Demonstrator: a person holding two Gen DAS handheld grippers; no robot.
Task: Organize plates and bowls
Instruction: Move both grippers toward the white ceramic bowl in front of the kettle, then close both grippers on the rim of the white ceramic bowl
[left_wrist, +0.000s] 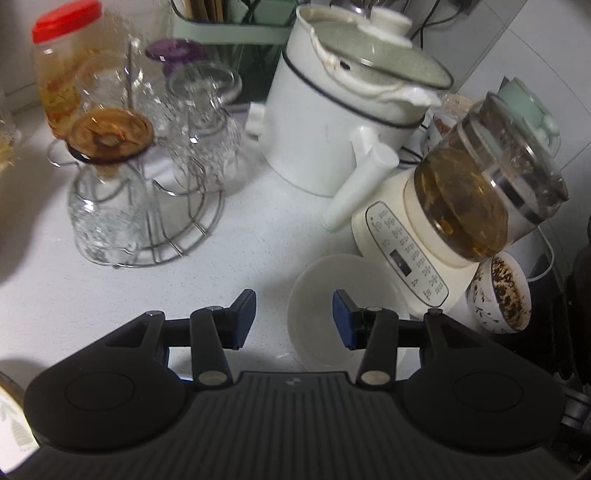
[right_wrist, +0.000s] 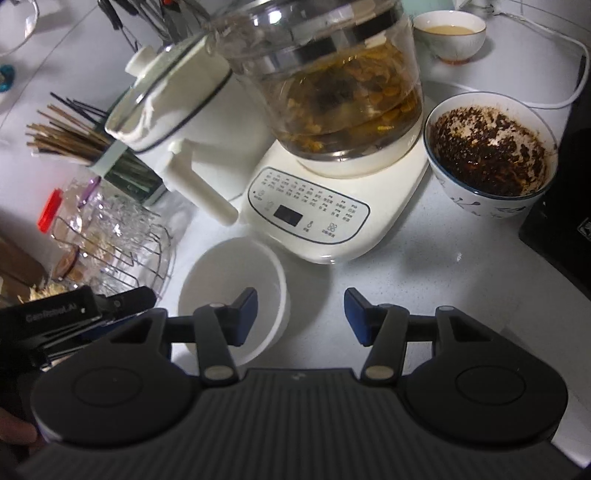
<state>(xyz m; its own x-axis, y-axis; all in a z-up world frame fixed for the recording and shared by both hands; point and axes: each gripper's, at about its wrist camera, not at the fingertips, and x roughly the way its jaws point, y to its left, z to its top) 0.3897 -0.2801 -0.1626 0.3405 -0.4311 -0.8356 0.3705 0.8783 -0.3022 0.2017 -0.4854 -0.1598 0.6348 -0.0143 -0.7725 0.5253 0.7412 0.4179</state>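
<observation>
An empty white bowl sits on the white counter just in front of the kettle base. My left gripper is open; its left-hand edge of the bowl's rim lies between the fingers, and the right finger is over the bowl's inside. My right gripper is open and empty; its left finger hangs over the bowl, and the bowl's right rim lies between the fingers. A blue-patterned bowl smeared with dark residue stands right of the kettle. A small cup of pale liquid stands at the back.
A glass kettle of brownish tea on a cream base stands behind the white bowl. A white electric pot with a handle is to its left. A wire rack of upturned glasses, a red-lidded jar and a chopstick holder crowd the left. A black appliance is at right.
</observation>
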